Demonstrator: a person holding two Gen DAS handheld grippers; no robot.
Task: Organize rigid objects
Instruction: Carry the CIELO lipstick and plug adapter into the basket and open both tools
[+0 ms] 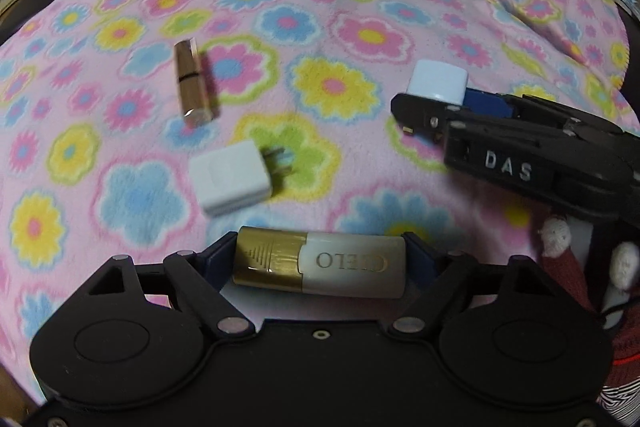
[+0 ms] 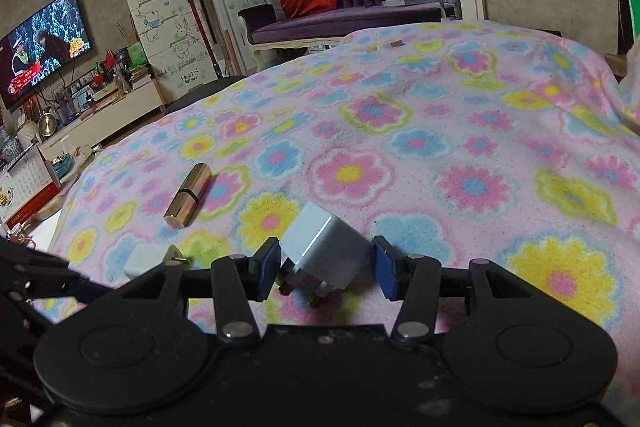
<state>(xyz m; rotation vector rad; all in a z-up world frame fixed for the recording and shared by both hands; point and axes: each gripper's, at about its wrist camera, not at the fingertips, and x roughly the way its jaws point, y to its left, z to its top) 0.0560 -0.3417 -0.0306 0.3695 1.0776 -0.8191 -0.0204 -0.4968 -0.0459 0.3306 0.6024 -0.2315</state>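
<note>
the left gripper has its pads closed end to end on a gold and white tube held crosswise, just on the near side of the loose white charger lying on the flowered blanket. beyond that charger and a little left lies a bronze lipstick. to the charger's right, the right gripper clamps a second white charger, tilted, prongs toward the camera. two small blurred pieces, maybe blocks, sit far beyond.
</note>
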